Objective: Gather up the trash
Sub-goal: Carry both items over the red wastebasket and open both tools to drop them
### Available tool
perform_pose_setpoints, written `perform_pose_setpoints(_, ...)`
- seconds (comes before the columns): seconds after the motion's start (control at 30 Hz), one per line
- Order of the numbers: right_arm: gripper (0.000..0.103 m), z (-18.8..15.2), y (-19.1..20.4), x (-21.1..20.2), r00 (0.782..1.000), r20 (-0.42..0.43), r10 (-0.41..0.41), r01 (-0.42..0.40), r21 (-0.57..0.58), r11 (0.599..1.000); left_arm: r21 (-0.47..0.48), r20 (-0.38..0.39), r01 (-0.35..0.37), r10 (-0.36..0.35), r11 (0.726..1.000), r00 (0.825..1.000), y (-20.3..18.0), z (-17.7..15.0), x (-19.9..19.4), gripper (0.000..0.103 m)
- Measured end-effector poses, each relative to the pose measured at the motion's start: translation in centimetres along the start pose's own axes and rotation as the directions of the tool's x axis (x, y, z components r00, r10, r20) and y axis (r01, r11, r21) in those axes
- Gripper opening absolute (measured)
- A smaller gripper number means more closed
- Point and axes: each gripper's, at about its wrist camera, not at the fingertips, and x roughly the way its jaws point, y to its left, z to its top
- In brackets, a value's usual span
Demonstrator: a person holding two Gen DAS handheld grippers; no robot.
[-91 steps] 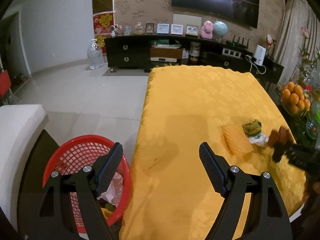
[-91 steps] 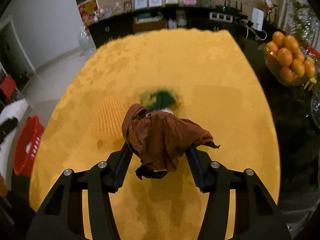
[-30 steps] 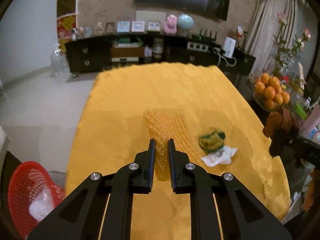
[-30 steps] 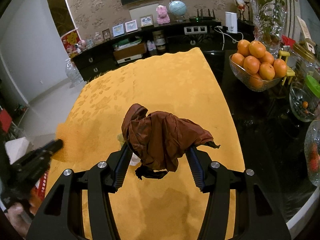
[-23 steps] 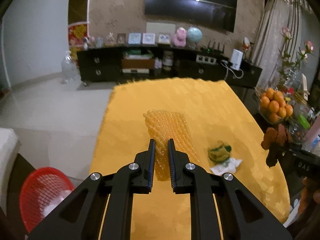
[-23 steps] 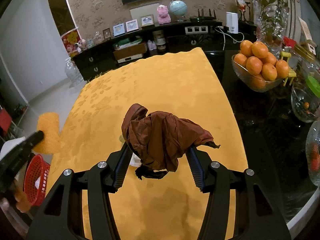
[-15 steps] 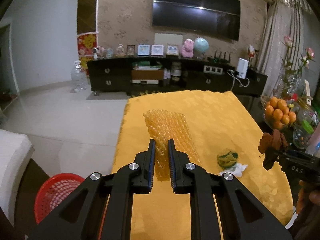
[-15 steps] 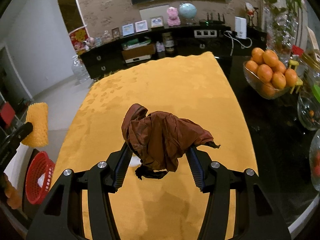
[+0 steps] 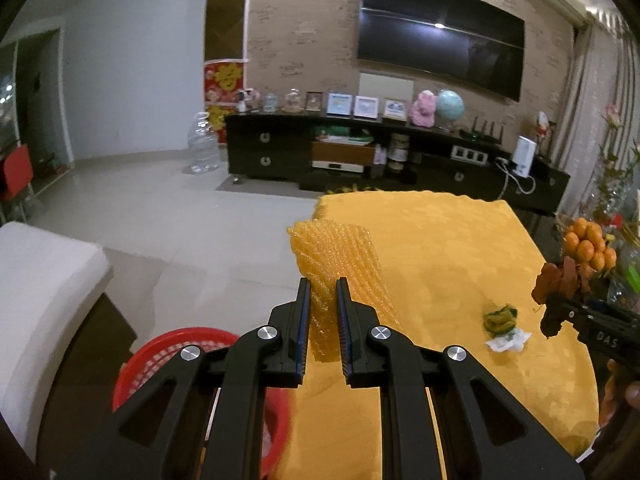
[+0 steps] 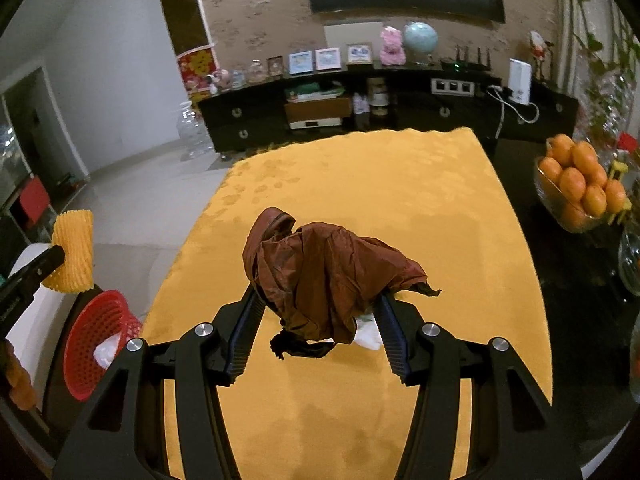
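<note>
Left wrist view shows the left claw (image 9: pixel 322 312) clenched on a yellow foam net sleeve (image 9: pixel 340 264), held in the air above the near-left edge of the yellow-clothed surface (image 9: pixel 460 248), with the red basket (image 9: pixel 168 354) on the floor below and partly hidden by the claw body. Only this view shows the green wad (image 9: pixel 499 319) and white tissue (image 9: pixel 508 341) lying together on the surface, with the right claw (image 9: pixel 554 306) near them. Right wrist view shows the right claw (image 10: pixel 320 316) grasping a crumpled brown wrapper (image 10: pixel 320 276) above the surface (image 10: pixel 360 184). Only this view shows the red basket (image 10: pixel 96 340) interior, containing pale trash, and the left claw's foam net sleeve (image 10: pixel 72 256) above it.
</note>
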Motion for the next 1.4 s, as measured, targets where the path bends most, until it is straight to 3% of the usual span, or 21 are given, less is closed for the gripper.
perform_pose_setpoints(0.5,0.053,0.1,7.7,0.8,0.995,-0.013,0.095,-0.096,-0.117,0.988,-0.091,-0.039,-0.121,0.118,0.988,0.992,7.7,-1.9,-1.8,0.012)
perform_pose_setpoints(0.7,0.053,0.0,11.2,2.1,0.969,-0.082,0.234,-0.242,-0.107,0.964,-0.128,-0.067,-0.155,0.148,0.979,0.987,10.7,-2.8,-1.9,0.012)
perform_pose_setpoints(1.17,0.053,-0.6,21.3,5.5,0.934,-0.204,0.294,-0.344,-0.287,0.894,-0.152,-0.12,-0.227,0.21,0.962,0.97,14.4,-4.4,-1.2,0.012)
perform_pose_setpoints(1.4,0.054,-1.1,23.6,6.8,0.909,-0.237,0.343,-0.408,-0.342,0.847,-0.142,-0.16,-0.25,0.227,0.958,0.961,15.0,-5.1,0.3,0.012)
